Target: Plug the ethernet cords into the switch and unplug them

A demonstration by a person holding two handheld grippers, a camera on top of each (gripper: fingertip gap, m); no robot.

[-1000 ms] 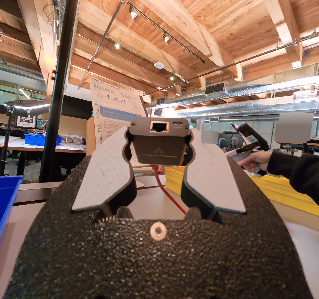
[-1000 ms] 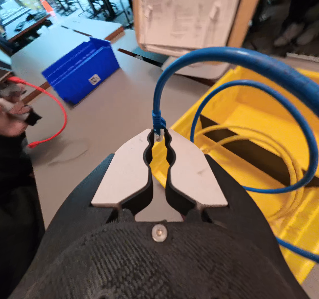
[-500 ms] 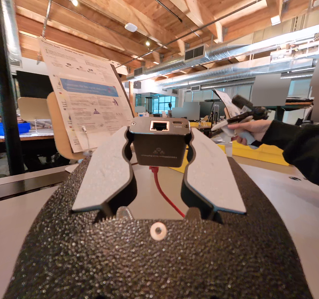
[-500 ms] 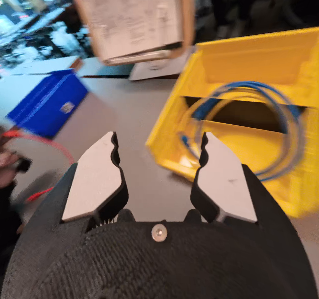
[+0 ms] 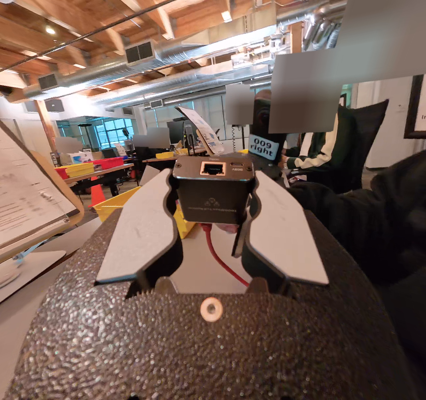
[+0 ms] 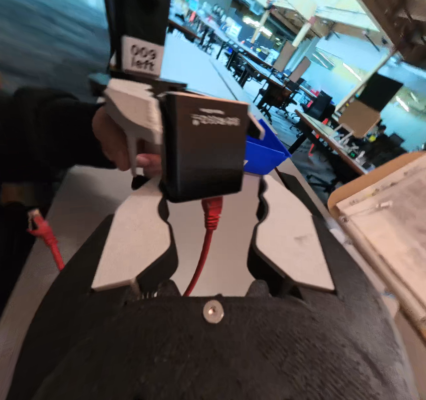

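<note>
Clamping the small dark switch [image 5: 213, 191] by its two sides, the left claw [image 5: 212, 195] holds it up off the table [image 6: 96, 181], with an empty network socket [image 5: 212, 168] on the end that faces away from its camera. That grip looks chosen to keep the box steady and both ends reachable while the other hand works. A red cord [image 6: 202, 246] is plugged into the near, lower end of the switch and trails down between the claw's fingers [image 5: 143, 234]. In the right wrist view the right claw [image 6: 213, 206] stands with its jaws wide apart and nothing in them, one finger [image 6: 136, 239] on either side of the red cord just beneath its plug [image 6: 212, 213], touching neither as far as I can tell; my guess is that it is lining up to pinch that plug and pull it out. The cord's loose end [image 6: 39, 225] hangs at the far left by a dark sleeve. A blue bin [image 6: 265, 156] sits on the table behind the switch, and yellow bins [image 5: 115, 204] lie beyond the left claw. Compared with a second ago, the right claw no longer grips the blue cord it held over a yellow bin; half a second ago it was already open above that bin, and now it has swung across to the switch. The left claw's hold on the switch has not changed, though it has turned toward the person.
</note>
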